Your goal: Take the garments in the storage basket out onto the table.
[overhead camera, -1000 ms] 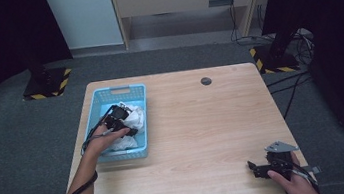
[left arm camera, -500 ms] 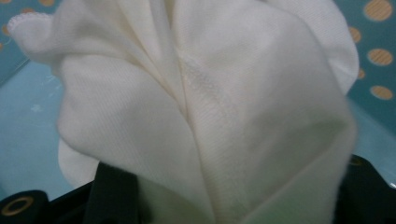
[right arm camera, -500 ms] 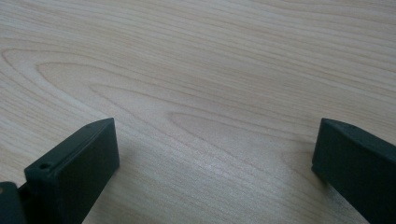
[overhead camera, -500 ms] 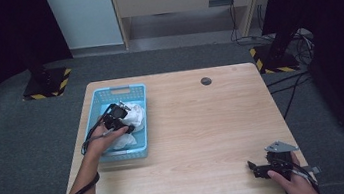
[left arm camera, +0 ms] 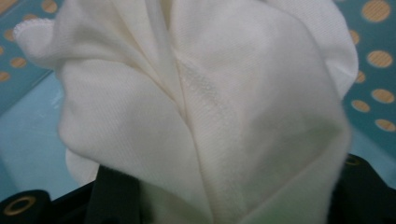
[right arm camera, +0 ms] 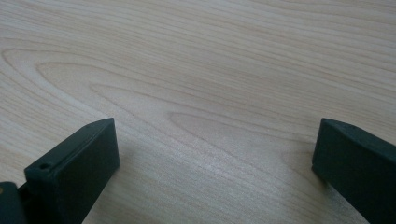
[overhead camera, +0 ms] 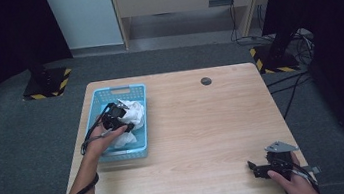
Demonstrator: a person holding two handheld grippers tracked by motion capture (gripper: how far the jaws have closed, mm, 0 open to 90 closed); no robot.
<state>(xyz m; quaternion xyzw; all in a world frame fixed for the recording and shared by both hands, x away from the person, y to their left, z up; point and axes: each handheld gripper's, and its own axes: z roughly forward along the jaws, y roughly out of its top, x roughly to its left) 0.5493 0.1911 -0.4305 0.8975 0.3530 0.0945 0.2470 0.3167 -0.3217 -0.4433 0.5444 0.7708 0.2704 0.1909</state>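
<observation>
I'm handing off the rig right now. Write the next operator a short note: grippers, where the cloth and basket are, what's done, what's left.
Left gripper: inside the blue basket, jaws have just closed on the white cloth, which bunches up between them.
Right gripper: jaws open with nothing between them, resting low over the bare wooden table at its near right corner.
Done: cloth gripped.
Left: cloth is still in the basket; likely next is lifting it out, perhaps onto the table. Right gripper is free to help.

White knit cloth (left arm camera: 205,116), matt; basket (overhead camera: 93,118) plastic; table (overhead camera: 205,133) smooth wood.
</observation>
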